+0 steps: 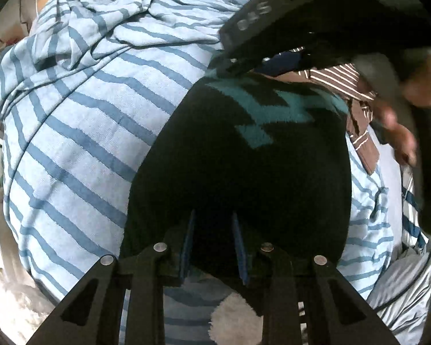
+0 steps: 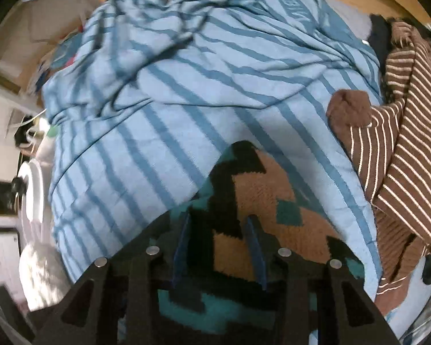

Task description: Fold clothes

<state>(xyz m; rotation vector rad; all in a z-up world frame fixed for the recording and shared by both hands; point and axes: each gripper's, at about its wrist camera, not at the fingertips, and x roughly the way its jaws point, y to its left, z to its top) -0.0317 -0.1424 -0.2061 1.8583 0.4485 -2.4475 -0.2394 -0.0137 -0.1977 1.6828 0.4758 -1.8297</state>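
Left claw (image 1: 214, 247) is pointing down with its blue pads narrowly apart, and the dark edge of the knit sweater (image 1: 238, 155) is sitting between them; can't tell if the pads are actually biting. Right claw (image 2: 218, 247) is standing a bit wider, over the tan, black and teal zigzag part of the same sweater; fabric is lying between the fingers, grip not clear either.

Sweater is lying on the blue striped blanket (image 1: 80, 149), which is covering most of the surface. Judging by the thick fuzzy knit: soft, floppy, fairly light, not slippery, will sag and bunch. Best hold looks like the near edge, one claw per corner, taking all layers.

Further off, a brown striped garment (image 2: 402, 155) is lying crumpled just beside the sweater. No bins or baskets are showing.
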